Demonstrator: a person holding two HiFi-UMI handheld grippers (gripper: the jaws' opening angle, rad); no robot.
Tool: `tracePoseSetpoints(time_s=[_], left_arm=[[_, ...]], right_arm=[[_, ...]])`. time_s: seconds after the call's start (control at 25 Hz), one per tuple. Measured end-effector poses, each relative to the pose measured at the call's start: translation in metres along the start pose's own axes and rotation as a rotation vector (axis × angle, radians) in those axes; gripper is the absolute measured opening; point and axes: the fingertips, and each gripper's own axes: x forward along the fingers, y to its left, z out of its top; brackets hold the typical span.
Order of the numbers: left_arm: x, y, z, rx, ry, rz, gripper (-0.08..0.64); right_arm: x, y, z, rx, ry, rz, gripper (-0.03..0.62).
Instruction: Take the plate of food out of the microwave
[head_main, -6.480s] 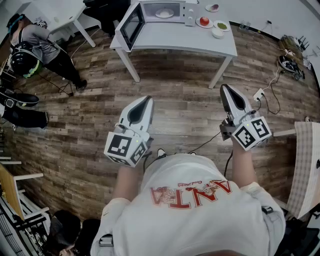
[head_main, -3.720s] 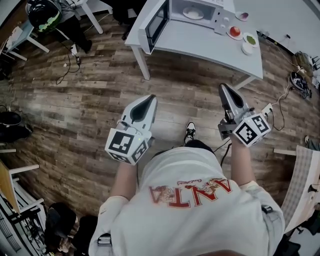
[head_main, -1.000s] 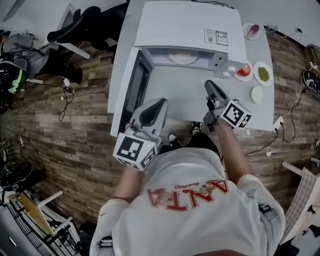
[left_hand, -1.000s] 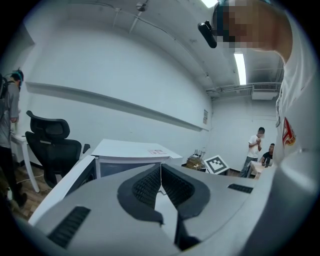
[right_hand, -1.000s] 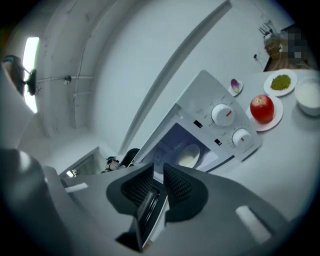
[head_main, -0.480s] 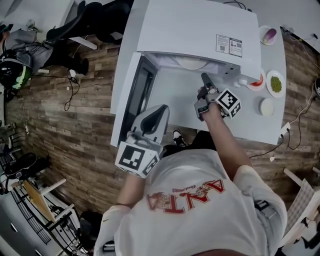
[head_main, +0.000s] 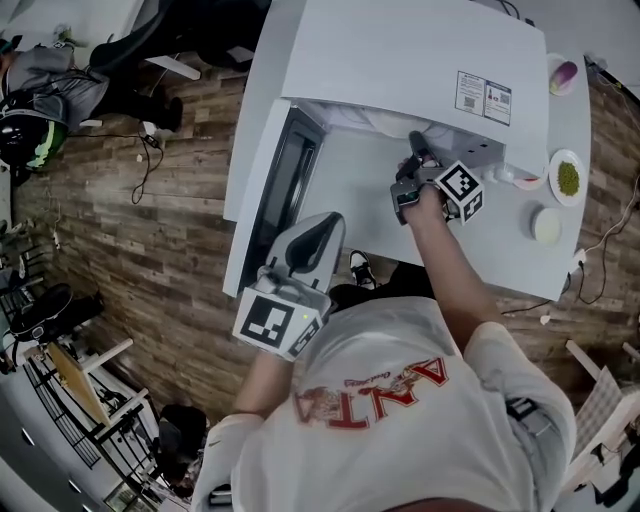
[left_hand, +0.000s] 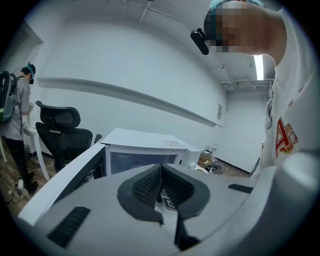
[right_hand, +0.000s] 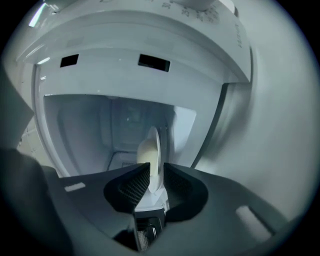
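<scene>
A white microwave (head_main: 400, 50) stands on the white table (head_main: 500, 255) with its door (head_main: 270, 170) swung open to the left. Inside sits a white plate (right_hand: 156, 145) carrying a pale mound of food (right_hand: 143, 154). My right gripper (head_main: 413, 142) reaches into the cavity mouth. Its jaws have just been opening and now stand either side of the plate's near rim (right_hand: 156, 176), with a gap at one pad. My left gripper (head_main: 318, 230) hangs shut and empty in front of the door, its pads (left_hand: 150, 182) meeting. From the head view, only a sliver of the plate (head_main: 388, 122) shows.
Right of the microwave lie a dish of green powder (head_main: 567, 178), a small white bowl (head_main: 546, 225) and a dish with something purple (head_main: 565, 75). An office chair (left_hand: 62, 132) and a standing person (left_hand: 12, 112) are off to the left. The table's front edge is close to me.
The right gripper has moved forward and down into the microwave opening and rolled over, reaching the plate's rim. The left gripper has shifted a little lower by the door.
</scene>
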Motion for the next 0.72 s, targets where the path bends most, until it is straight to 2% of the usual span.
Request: tracePoseSetpoints(time_s=[0.2,0.4,0.72], left_arm=[[-0.003,0.002,0.0,-0.019,-0.003,-0.005,0.011],[-0.006,0.006,0.003,-0.025,-0.011,-0.005,0.009],[-0.008,0.005,0.002,-0.028,-0.01,-0.025,0.009]], right_arm=[[0.008,-0.001,0.0,0.032,0.001,-0.005,0.072],[0.009,-0.005,-0.001,0.046,0.009,-0.016,0.014],[-0.002,-0.001,-0.004,0.043,0.02,-0.009,0.014]])
